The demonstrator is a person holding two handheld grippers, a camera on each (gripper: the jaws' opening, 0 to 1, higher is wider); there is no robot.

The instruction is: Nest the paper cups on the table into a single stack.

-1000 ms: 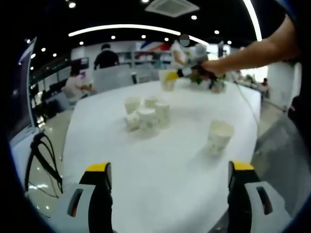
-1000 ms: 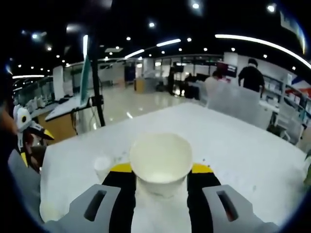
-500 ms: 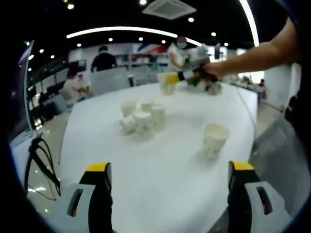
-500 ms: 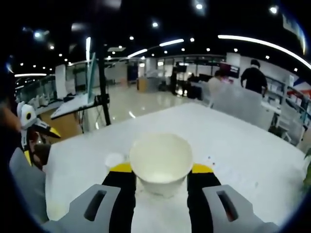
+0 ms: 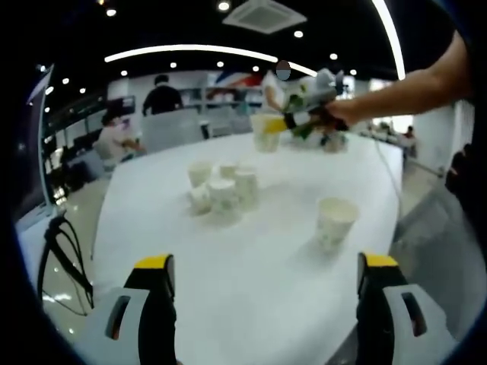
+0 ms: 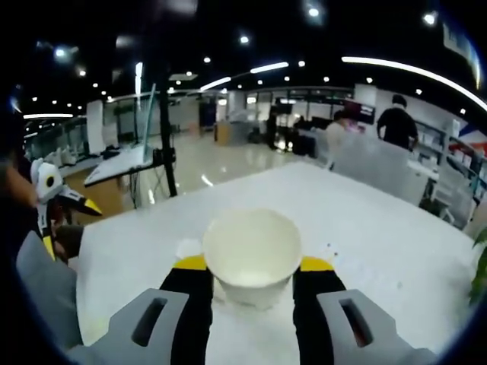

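Between the right gripper's (image 6: 252, 274) closed jaws sits a paper cup (image 6: 252, 255), mouth toward the camera, above a white table (image 6: 380, 236). Ahead of the open, empty left gripper (image 5: 266, 277), a lone cup (image 5: 335, 220) stands near a cluster (image 5: 221, 186). Thin, light and crushable, cups want gentle side holds.

cluster of cups (image 5: 221, 186) blurred, count unclear, held cup (image 6: 253, 255) base hidden between tongs
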